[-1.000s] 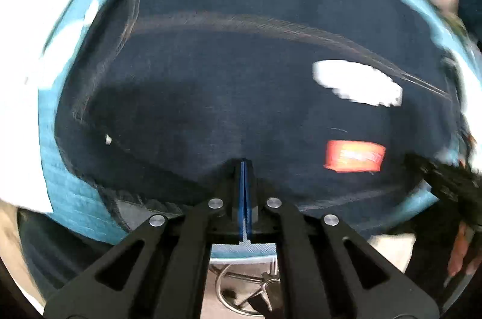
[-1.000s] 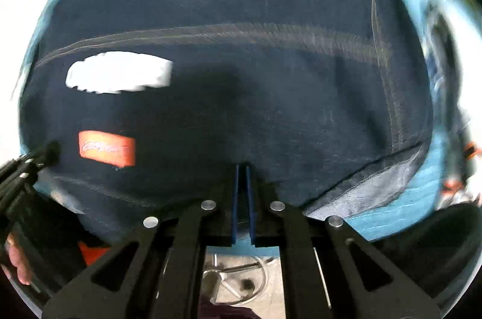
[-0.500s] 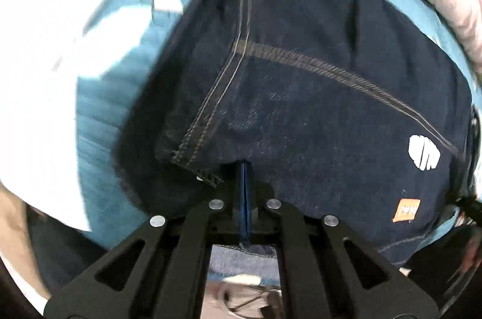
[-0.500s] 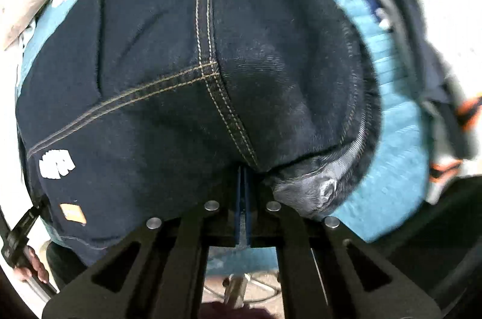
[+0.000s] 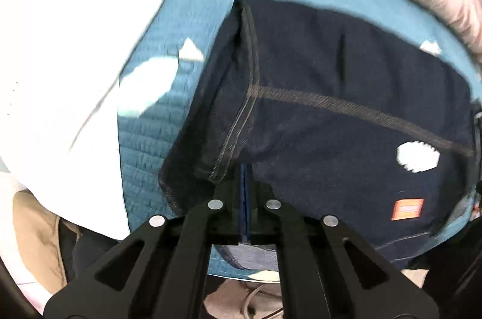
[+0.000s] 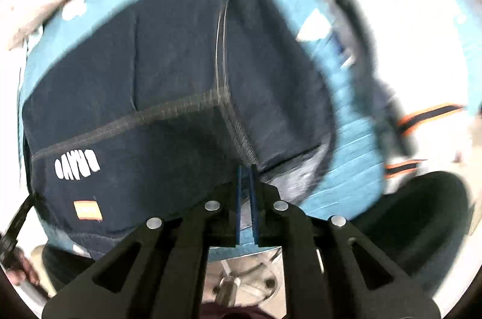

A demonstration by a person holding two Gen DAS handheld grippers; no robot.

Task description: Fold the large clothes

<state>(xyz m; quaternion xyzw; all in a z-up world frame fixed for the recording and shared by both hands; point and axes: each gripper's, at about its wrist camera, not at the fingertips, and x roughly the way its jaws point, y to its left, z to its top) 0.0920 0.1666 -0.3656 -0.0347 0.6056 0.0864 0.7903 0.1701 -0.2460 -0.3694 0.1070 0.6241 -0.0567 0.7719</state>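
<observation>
Currently, the jeans (image 5: 331,114) lie partly folded; left gripper (image 5: 244,177) clamps denim, while right gripper (image 6: 246,177) has just been parting, with further folds remaining.

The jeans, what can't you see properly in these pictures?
- Orange label on the jeans: writing too small and blurred, both views.
- White print: smeared into a blob in the left wrist view.
- Striped thing, right wrist view: motion blur hides what it is.
- Right gripper: jaws have just been opening; dark cloth at the tips hides whether it pinches the jeans.
</observation>
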